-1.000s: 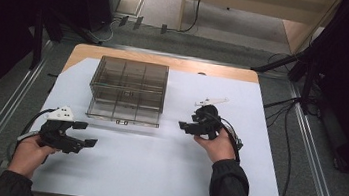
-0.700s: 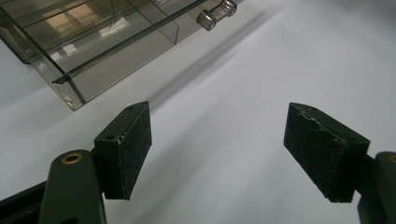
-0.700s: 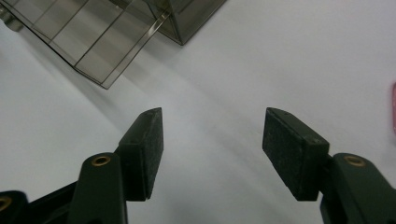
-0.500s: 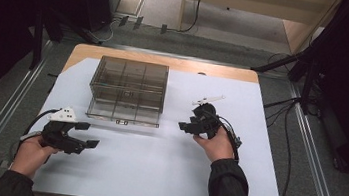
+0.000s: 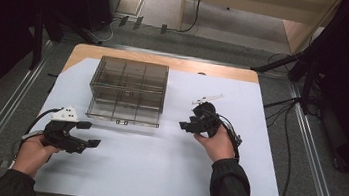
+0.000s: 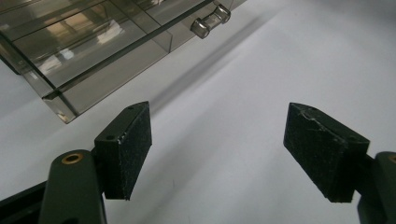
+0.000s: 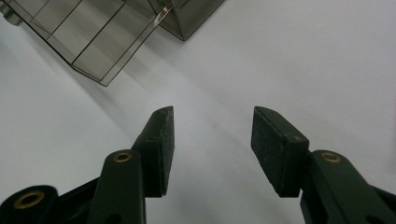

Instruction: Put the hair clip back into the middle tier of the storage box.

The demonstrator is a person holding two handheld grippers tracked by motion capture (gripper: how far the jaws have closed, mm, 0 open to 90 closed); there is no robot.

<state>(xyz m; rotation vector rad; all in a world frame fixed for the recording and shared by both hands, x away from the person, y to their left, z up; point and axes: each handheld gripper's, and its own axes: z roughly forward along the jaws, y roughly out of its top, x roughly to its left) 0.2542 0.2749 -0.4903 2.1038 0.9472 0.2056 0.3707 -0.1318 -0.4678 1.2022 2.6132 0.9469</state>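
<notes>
One white sheet (image 5: 164, 162) covers the table; one smoky drawer box (image 5: 128, 90); two grippers, left gripper (image 5: 88, 134) spread wide, right gripper (image 5: 182, 125) half-spread after closing inward, nothing between.

Worktop (image 5: 117, 54): wooden surface, exposed as a strip along the far edge. A white sheet (image 5: 162, 177) covers nearly all the rest, lying flat. A smoked transparent compartment box (image 5: 128, 91) stands directly on the sheet, left of centre toward the far side, with a small knob (image 6: 211, 20) on its near face.
</notes>
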